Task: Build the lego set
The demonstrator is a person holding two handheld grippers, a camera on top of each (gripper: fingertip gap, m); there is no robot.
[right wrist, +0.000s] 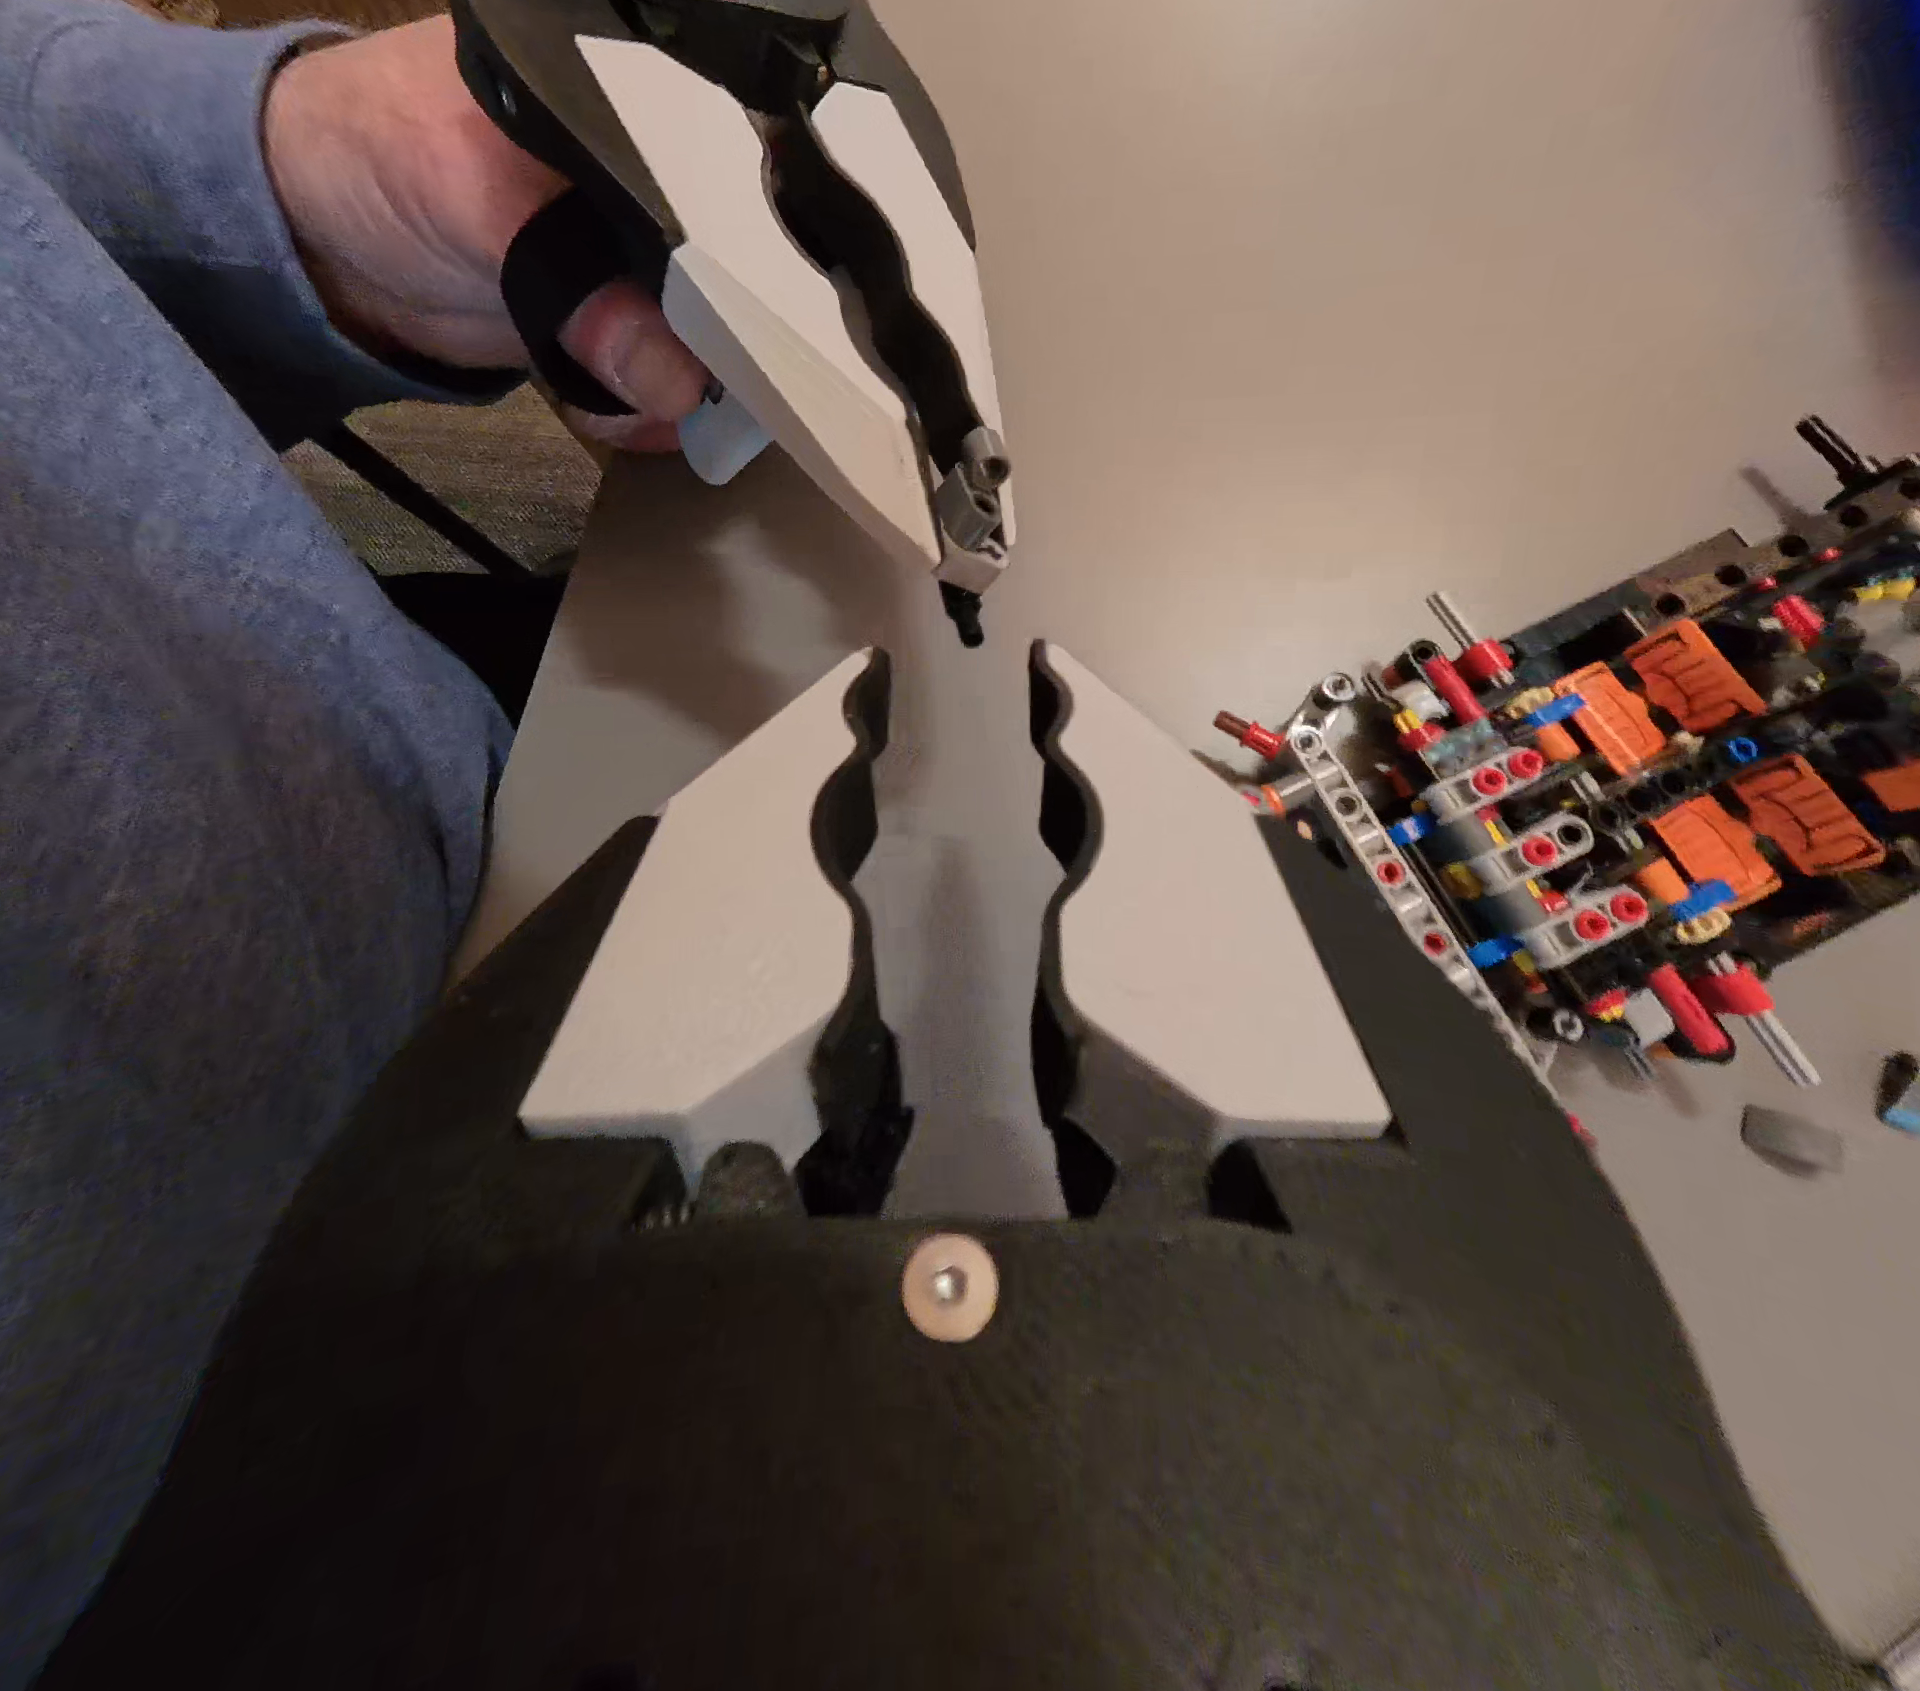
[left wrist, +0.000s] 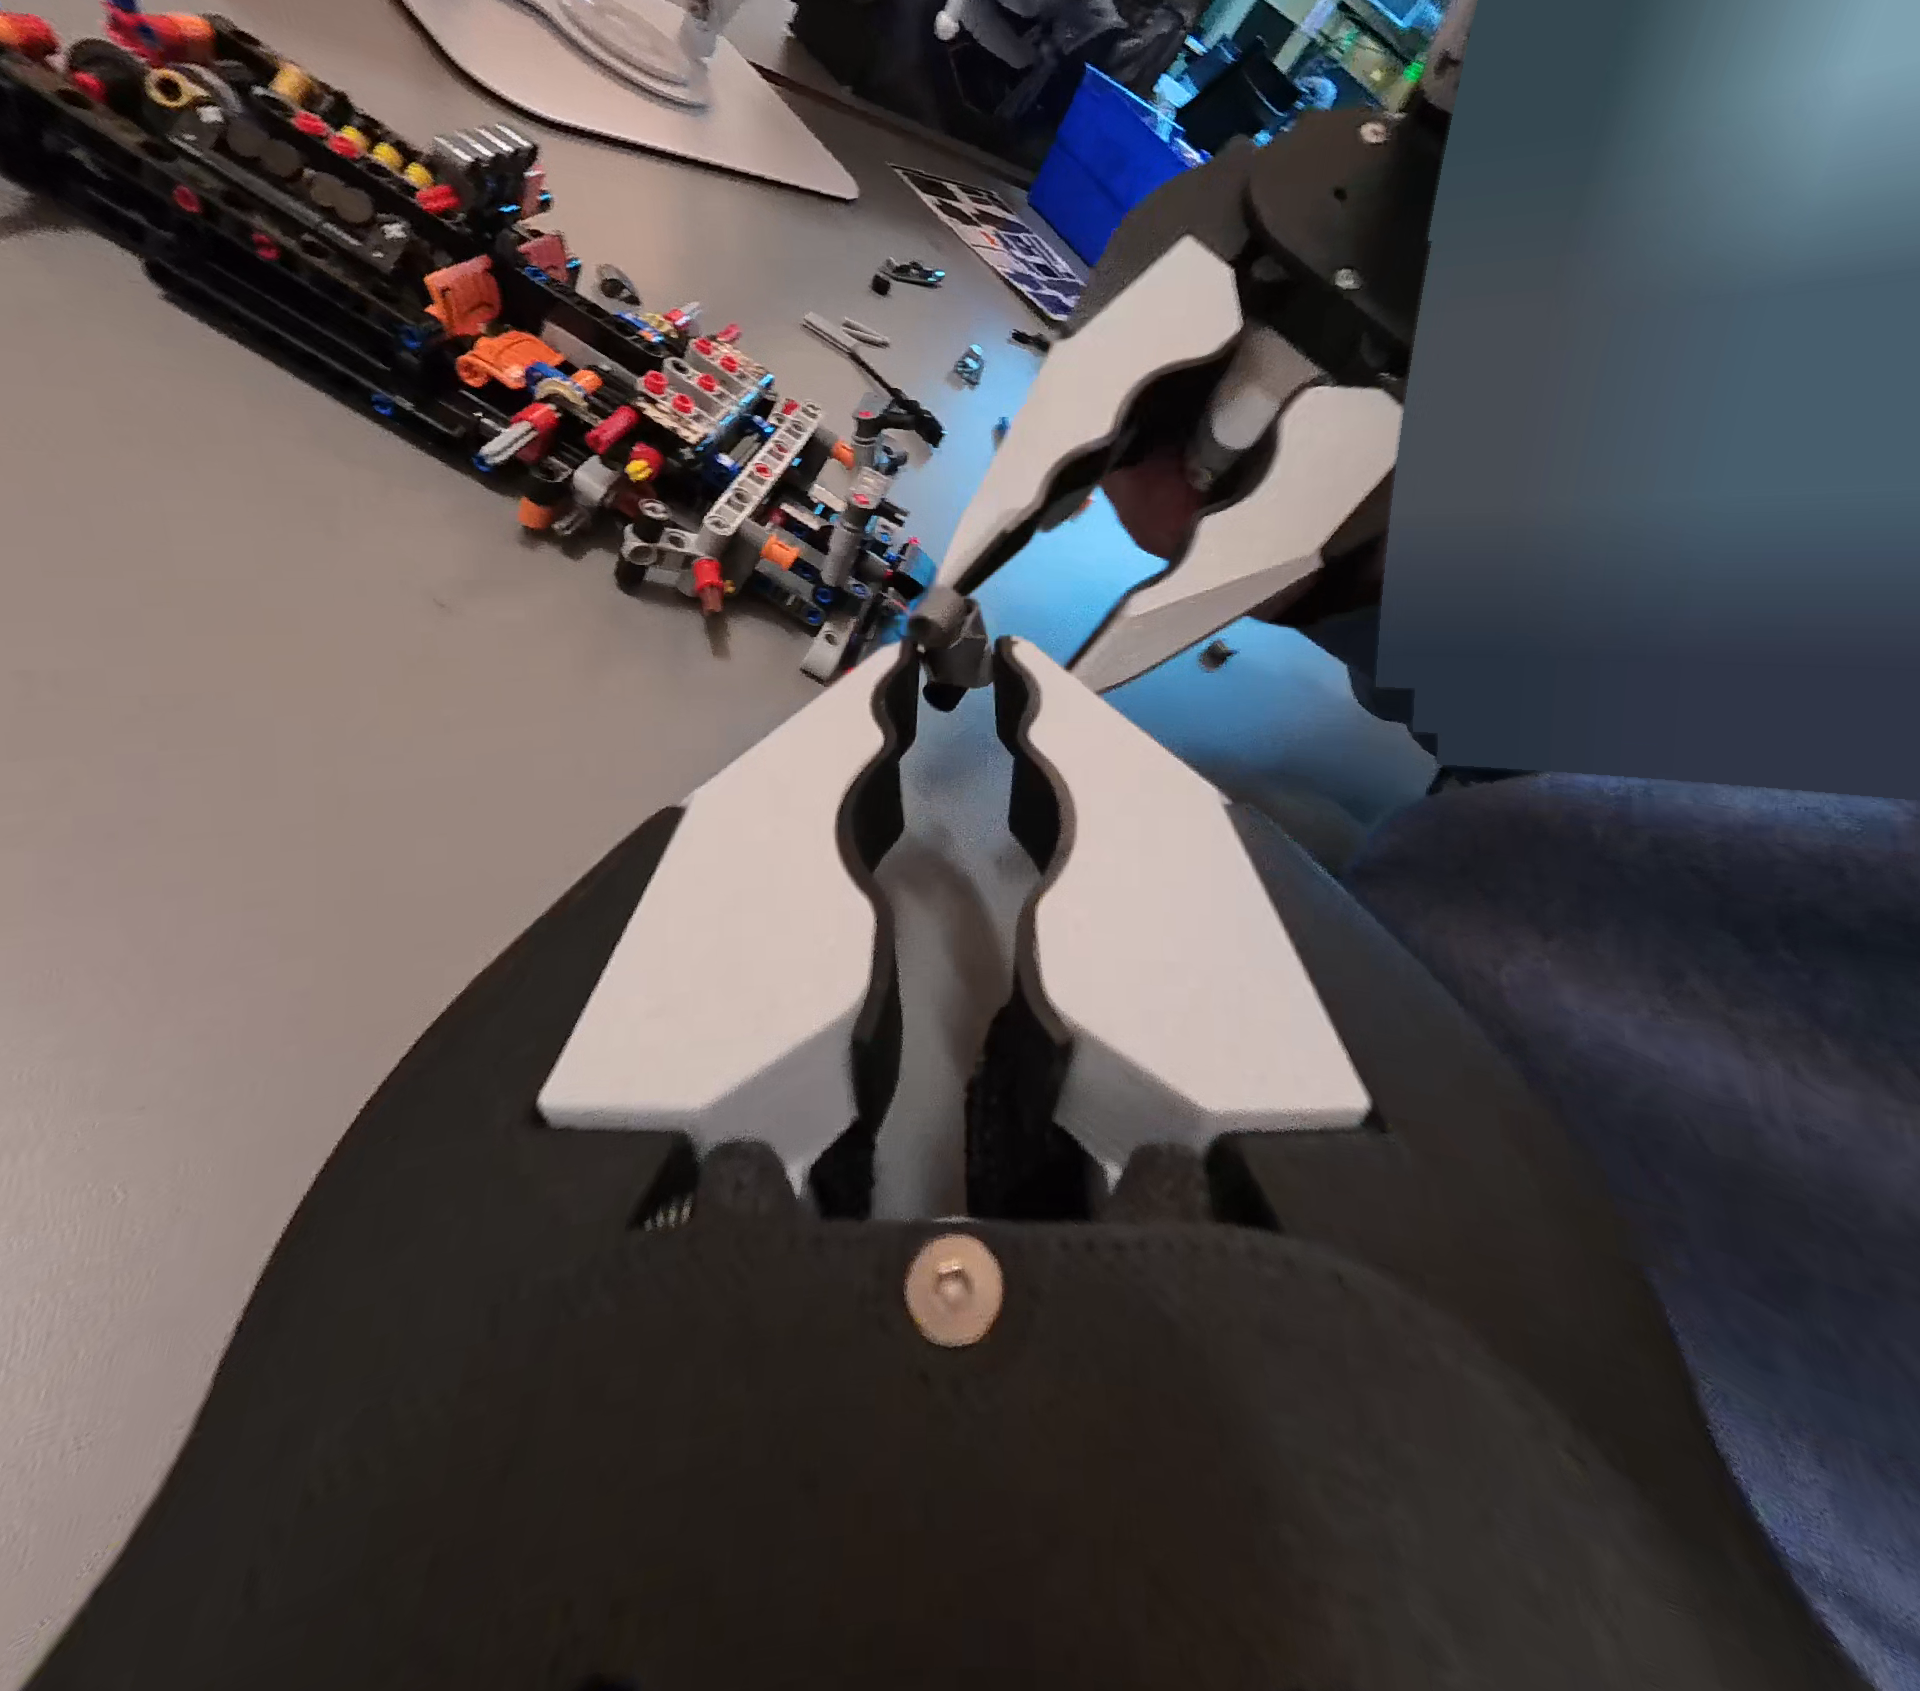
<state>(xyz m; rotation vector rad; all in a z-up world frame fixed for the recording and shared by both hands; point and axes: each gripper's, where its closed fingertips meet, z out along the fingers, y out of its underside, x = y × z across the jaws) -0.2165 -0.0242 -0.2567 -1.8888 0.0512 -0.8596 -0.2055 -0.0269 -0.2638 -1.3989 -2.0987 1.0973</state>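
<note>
Left gripper [left wrist: 954, 654], fingers clenched on a small grey connector piece [right wrist: 972, 498] with a black pin at its lower end, held above the counter [right wrist: 1351, 187] edge. Right gripper [right wrist: 961, 654], fingers released and empty, tips just beside the pin; contact cannot be judged. Partly built lego model [left wrist: 436, 311] lies on the counter, well apart.

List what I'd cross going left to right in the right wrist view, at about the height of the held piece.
Blue sleeve → hand on the handle → left claw pinching a small grey connector → bare table → lego model at the right edge.
</note>
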